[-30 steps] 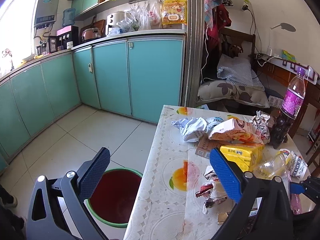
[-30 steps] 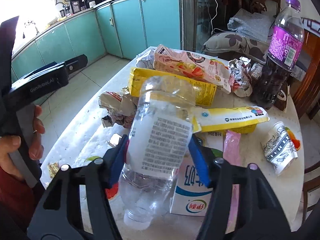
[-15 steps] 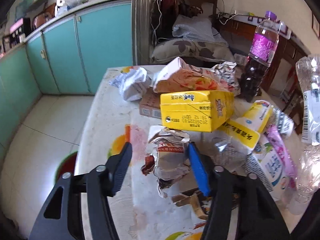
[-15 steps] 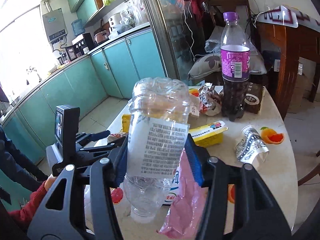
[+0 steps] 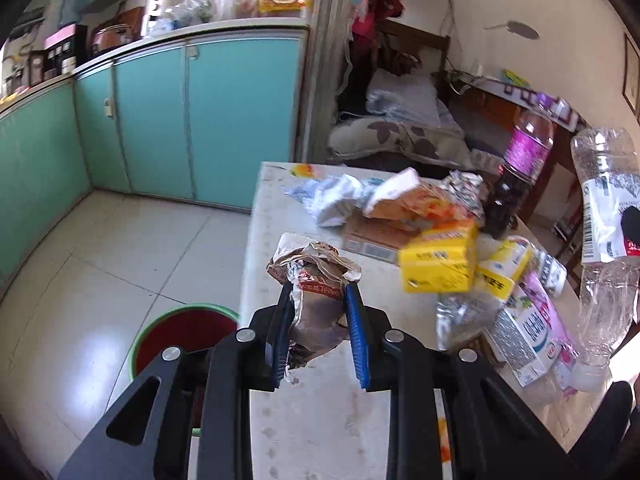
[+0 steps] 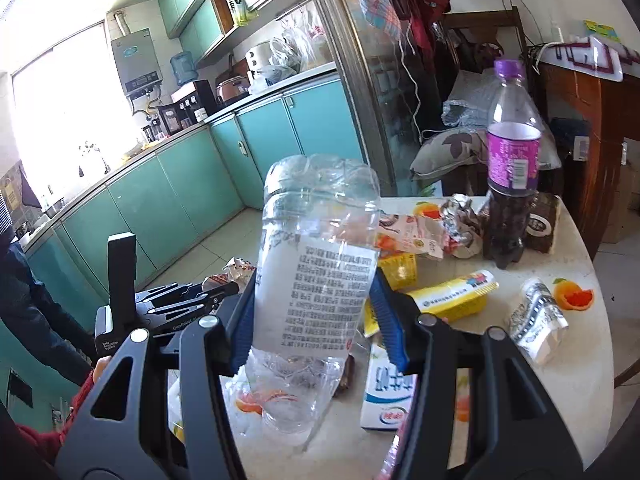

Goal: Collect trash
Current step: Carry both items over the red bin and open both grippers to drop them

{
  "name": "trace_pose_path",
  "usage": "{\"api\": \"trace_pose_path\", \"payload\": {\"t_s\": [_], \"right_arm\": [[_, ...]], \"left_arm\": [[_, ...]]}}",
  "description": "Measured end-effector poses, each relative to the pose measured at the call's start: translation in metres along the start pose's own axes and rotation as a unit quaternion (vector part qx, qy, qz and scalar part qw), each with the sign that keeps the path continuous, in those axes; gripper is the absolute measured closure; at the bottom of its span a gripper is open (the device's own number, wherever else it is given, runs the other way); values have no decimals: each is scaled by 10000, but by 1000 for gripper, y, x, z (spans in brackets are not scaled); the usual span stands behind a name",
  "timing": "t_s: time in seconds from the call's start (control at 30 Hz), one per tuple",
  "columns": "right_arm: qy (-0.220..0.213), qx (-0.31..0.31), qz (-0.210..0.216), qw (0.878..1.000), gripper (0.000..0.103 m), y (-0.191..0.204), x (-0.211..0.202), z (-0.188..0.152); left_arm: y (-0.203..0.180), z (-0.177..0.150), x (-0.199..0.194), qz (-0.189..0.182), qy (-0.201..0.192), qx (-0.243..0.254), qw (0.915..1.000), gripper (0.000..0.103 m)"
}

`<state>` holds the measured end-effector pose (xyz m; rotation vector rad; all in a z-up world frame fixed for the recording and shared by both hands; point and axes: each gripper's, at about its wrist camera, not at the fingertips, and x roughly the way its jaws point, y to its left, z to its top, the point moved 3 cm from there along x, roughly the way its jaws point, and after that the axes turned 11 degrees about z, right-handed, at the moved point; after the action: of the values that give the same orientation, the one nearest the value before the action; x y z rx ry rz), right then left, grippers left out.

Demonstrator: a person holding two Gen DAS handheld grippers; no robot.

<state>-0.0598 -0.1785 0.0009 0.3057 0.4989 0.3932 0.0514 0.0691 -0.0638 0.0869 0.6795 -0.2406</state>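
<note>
My left gripper [image 5: 319,292] has a crumpled brown and red wrapper [image 5: 316,268] between its blue pads. Its jaws are closing and the pads press on the wrapper, above the table's [image 5: 320,420] left edge. A round bin [image 5: 176,309] with a green rim and dark red inside stands on the floor just left of the table. My right gripper [image 6: 316,288] is shut on a clear empty plastic bottle [image 6: 320,220], held bottom-up above the table. The bottle [image 5: 604,216] also shows at the right of the left wrist view. The left gripper [image 6: 180,304] appears low on the left in the right wrist view.
The table carries a yellow box [image 5: 440,264], a milk carton [image 6: 388,396], a paper cup [image 6: 536,320], crumpled packets and a purple-labelled bottle [image 6: 512,160] of dark drink. Teal cabinets [image 5: 160,120] line the far wall across a tiled floor.
The left gripper went from wide open beside the bin to over the table, closed on the crumpled wrapper and carried it toward the table's left edge. The right gripper rose with the bottle.
</note>
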Motion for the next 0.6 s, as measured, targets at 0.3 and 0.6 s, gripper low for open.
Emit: {"api": "trace_pose_path", "payload": {"t_s": [0.3, 0.6], "right_arm": [[-10, 167, 662, 9977, 51, 54, 114, 30], [466, 6, 314, 9984, 51, 90, 250, 34]], "left_arm": [[104, -10, 41, 1202, 394, -891, 9879, 79], [144, -55, 89, 1216, 1285, -1316, 9754, 79]]}}
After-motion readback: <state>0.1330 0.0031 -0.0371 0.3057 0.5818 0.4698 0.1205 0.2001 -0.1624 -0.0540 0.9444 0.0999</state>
